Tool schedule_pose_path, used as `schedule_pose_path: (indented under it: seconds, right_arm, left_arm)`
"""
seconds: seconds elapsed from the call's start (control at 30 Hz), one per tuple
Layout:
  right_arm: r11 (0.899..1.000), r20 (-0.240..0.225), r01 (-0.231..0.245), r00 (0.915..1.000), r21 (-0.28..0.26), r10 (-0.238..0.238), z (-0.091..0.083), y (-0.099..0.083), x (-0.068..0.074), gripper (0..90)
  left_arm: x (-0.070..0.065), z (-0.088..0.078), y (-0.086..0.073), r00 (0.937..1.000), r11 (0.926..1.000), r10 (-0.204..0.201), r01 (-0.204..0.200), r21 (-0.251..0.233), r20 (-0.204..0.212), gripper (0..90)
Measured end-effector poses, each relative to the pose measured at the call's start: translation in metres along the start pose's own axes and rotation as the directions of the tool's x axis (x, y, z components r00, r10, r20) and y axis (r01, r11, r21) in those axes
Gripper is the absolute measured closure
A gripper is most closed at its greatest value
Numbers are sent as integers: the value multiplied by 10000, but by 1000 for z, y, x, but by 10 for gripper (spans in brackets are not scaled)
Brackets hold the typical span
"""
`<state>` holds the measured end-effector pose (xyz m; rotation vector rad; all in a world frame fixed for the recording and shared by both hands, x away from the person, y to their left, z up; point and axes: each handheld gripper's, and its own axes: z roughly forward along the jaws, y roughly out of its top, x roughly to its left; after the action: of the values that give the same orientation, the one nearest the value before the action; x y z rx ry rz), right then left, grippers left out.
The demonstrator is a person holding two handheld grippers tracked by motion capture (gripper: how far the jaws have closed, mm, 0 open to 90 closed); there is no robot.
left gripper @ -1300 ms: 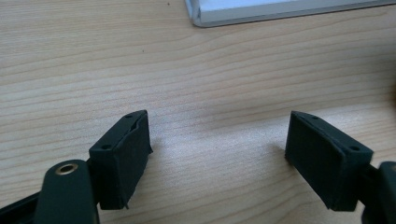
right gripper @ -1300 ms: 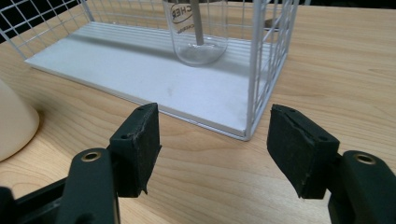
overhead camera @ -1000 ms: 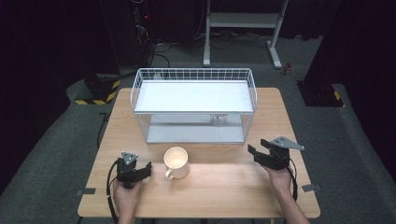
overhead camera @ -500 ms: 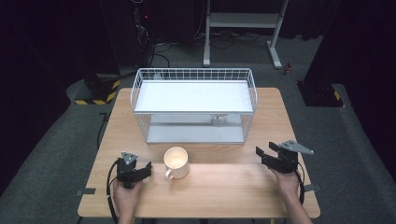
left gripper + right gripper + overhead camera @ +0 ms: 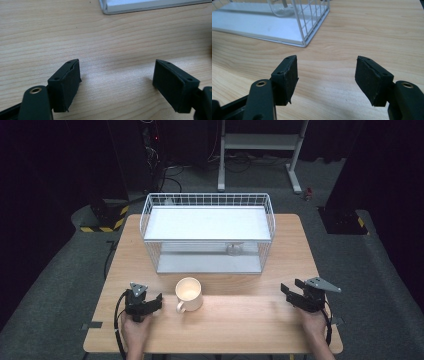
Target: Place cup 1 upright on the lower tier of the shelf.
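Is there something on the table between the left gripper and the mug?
Nothing visible. In the high view, only bare table lies between the left gripper and the mug, which stands just beside it. The left gripper view shows the gripper open, with only wood between its jaws.

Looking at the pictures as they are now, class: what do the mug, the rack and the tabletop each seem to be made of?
Mug: probably glazed ceramic; cream, smooth, thick-walled, with a loop handle.
Rack: white coated metal wire in a grid, with flat white shelves, likely painted metal or plastic.
Tabletop: light wood or wood-look laminate; the left gripper view shows matte grain lines, which leaves it open.
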<state>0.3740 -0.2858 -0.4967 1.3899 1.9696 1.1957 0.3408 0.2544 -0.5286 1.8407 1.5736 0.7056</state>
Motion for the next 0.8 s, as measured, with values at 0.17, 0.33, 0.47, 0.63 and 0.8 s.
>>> schedule_pose_path:
  seconds: [0.17,0.33,0.47,0.63,0.8]
  right_arm:
    - [9996,289,213,9993,196,-218,1,-7,-2,351]
    - [9981,478,295,9983,541,-321,3,-16,-3,356]
    - [9967,581,412,9973,699,-453,2,-21,-5,354]
    - [9953,734,284,9967,929,-352,1,-26,-8,348]
    - [9931,844,190,9960,1156,-289,1,-26,-8,351]
  left_arm:
    - [0,0,0,10000,10000,2,-2,1,0,223]
    - [0,0,0,10000,10000,2,-2,2,0,223]
    - [0,0,0,10000,10000,3,-3,1,0,223]
    - [0,0,0,10000,10000,2,-2,3,0,223]
    - [0,0,0,10000,10000,0,0,1,0,223]
